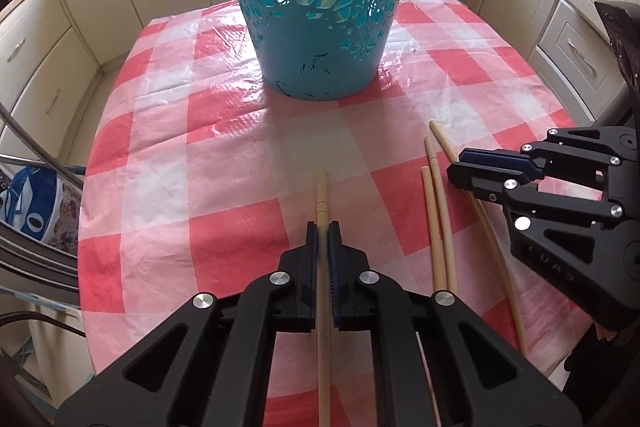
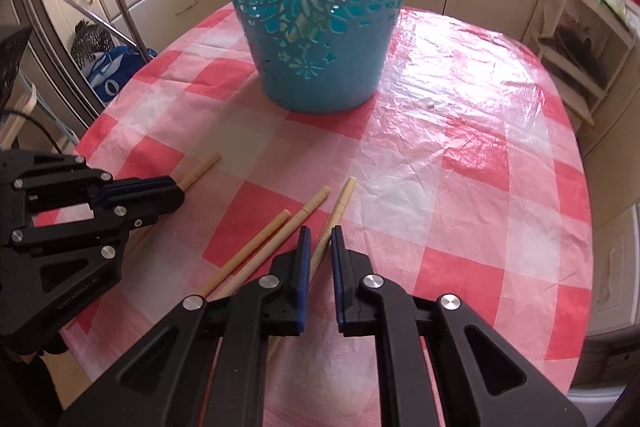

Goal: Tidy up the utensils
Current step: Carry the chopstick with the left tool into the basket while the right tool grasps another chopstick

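Observation:
A tall teal cut-out basket (image 1: 320, 3) stands at the far middle of the table; it also shows in the right wrist view (image 2: 316, 7). My left gripper (image 1: 322, 231) is shut on one wooden chopstick (image 1: 322, 193), whose tip pokes forward past the fingers. It also shows in the right wrist view (image 2: 176, 189) with that chopstick (image 2: 202, 169). My right gripper (image 2: 320, 235) is slightly open around a chopstick (image 2: 340, 205) lying on the cloth, the jaws not touching it. Two more chopsticks (image 2: 276, 231) lie just left of it. The right gripper also shows in the left wrist view (image 1: 454, 167).
The oval table has a red and white checked plastic cloth (image 2: 460, 155). Cream kitchen cabinets (image 1: 52, 39) surround it. A blue and white bag (image 1: 32, 203) sits on the floor at the left. An open shelf unit (image 2: 580, 43) stands at the right.

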Demonstrator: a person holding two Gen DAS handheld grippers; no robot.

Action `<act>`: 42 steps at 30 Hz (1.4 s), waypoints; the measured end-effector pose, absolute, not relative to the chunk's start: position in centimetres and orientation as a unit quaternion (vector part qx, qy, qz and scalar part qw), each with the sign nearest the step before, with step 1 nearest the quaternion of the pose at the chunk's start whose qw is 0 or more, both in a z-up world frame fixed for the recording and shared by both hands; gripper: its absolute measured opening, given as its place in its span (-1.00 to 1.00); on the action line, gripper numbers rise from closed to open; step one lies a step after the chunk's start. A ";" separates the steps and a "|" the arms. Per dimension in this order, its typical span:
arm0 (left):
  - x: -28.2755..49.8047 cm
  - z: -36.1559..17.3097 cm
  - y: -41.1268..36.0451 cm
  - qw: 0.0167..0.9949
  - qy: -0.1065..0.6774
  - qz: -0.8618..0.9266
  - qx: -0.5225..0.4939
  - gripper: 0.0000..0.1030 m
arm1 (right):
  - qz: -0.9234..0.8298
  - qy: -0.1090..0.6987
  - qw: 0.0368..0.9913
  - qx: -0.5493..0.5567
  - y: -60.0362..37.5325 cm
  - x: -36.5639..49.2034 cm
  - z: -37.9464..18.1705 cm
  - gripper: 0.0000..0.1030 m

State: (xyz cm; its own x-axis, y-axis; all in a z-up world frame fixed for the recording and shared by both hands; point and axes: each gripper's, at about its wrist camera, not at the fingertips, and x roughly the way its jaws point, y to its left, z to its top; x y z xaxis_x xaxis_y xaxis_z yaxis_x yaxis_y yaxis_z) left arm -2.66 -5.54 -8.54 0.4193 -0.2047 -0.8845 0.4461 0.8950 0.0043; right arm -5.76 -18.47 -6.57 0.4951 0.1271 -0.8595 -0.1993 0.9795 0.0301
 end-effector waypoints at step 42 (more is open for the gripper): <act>7.7 13.5 -4.1 0.956 0.139 -0.177 -0.189 -0.91 | 0.090 0.500 0.850 0.138 -22.2 -5.4 -7.0 -0.89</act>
State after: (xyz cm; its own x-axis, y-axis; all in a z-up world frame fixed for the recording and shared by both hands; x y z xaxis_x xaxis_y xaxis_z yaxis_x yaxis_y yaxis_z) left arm 7.66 -4.13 13.55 0.8984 -0.3918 -0.1986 0.2864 0.8653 -0.4114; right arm -5.41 -22.17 -6.98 0.4840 0.2905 -0.8254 -0.0147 0.9459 0.3242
